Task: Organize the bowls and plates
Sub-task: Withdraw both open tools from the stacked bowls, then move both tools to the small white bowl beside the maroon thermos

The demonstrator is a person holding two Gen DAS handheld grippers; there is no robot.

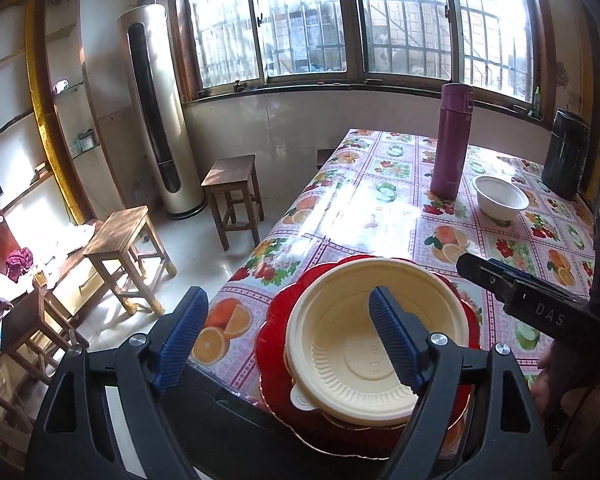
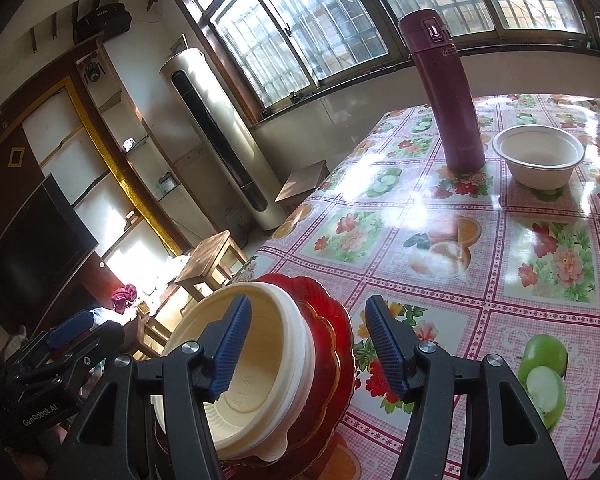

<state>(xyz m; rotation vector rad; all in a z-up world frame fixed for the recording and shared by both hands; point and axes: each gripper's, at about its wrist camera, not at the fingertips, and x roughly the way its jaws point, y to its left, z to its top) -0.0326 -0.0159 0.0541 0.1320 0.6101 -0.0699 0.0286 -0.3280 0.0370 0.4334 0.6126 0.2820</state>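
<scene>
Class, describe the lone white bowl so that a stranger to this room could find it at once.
Start at the fruit-patterned table under the windows. Find the tall purple flask standing on it. The white bowl sits just beside it, empty and alone, unlike the cream bowls stacked on red plates.

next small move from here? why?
Probably send the right gripper toward the lone white bowl beside the purple flask. The cream bowls already sit nested on the red plates at the table's near edge. The left gripper is open over them, gripping nothing. The white bowl looks like the only piece left unstacked.
</scene>
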